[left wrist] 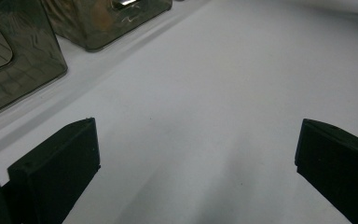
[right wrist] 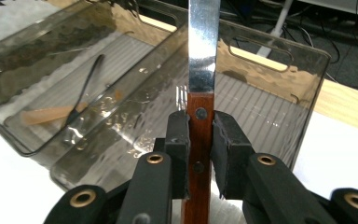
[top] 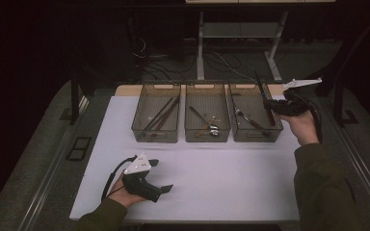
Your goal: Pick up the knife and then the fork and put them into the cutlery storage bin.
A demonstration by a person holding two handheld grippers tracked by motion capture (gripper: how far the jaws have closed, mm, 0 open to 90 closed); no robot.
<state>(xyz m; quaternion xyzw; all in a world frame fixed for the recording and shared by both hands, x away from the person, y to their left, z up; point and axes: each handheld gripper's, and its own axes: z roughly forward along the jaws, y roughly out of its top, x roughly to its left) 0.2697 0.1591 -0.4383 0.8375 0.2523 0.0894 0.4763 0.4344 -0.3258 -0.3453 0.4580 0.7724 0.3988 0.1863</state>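
Clamped between the right gripper jaws, the knife stands upright by its wooden handle, over the right bin. Stiff and light, its steel blade looks slippery, so the handle suits gripping. Left gripper jaws gape, empty, above the counter

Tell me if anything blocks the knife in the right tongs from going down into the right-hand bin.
Nothing visible does. The right tongs grip the knife by its wooden handle above the right-hand bin, whose top is open; only a fork lies inside.
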